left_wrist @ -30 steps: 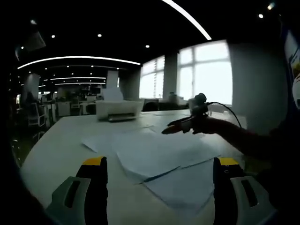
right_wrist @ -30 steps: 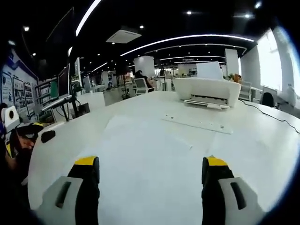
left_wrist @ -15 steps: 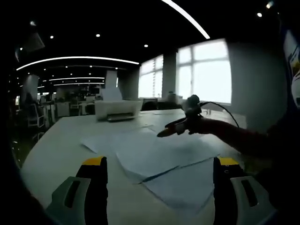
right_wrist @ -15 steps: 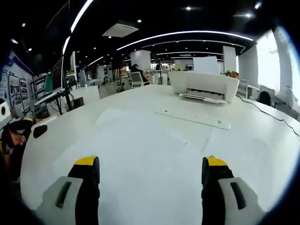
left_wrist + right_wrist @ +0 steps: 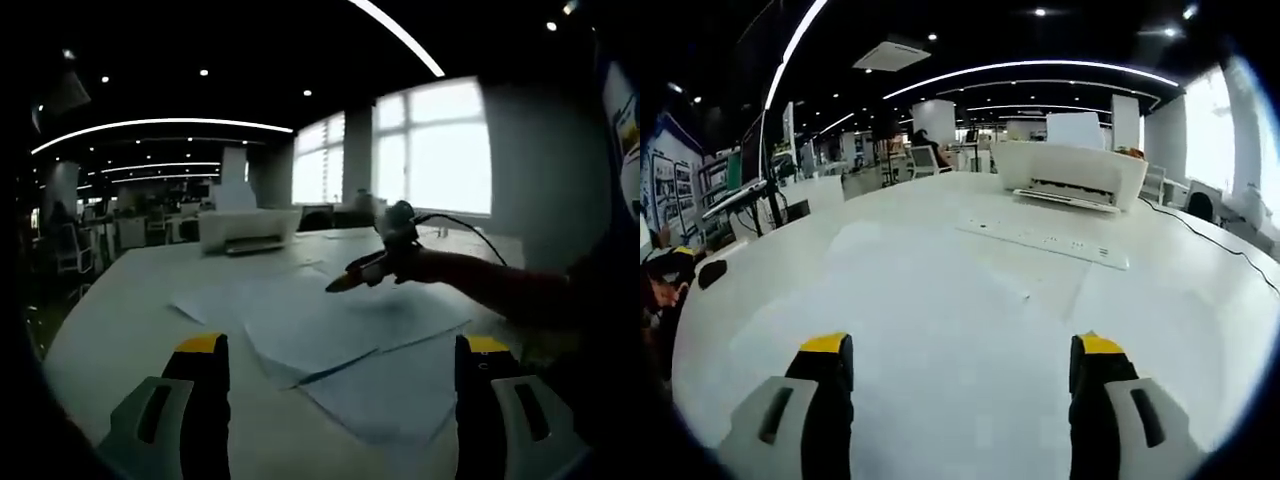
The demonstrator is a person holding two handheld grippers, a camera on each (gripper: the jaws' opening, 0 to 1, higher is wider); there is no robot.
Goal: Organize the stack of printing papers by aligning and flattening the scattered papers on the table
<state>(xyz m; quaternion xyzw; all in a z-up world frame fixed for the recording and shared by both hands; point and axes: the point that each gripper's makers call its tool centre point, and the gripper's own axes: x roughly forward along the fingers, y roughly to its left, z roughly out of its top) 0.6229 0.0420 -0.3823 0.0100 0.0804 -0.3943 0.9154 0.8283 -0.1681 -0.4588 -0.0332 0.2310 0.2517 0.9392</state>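
Observation:
Several white printing papers (image 5: pixel 330 325) lie fanned out and overlapping on the white table (image 5: pixel 110 330), with corners sticking out at different angles. My left gripper (image 5: pixel 343 350) is open, its yellow-tipped jaws wide apart low over the near edge of the sheets, holding nothing. A hand and sleeve reach in from the right with my right gripper (image 5: pixel 352 275), which hovers just above the sheets. In the right gripper view the papers (image 5: pixel 960 300) spread ahead of my right gripper (image 5: pixel 960 350), which is open and empty. The left gripper (image 5: pixel 670 262) shows at that view's left edge.
A white printer (image 5: pixel 1072 172) (image 5: pixel 248 228) stands at the far side of the table, with a white power strip (image 5: pixel 1045 240) in front of it. A small dark object (image 5: pixel 712 272) lies near the left table edge. A cable (image 5: pixel 1200 235) runs along the right side.
The right gripper has moved leftward and a little lower over the papers in the left gripper view. Its own view has advanced over the sheets. Both grippers stay open.

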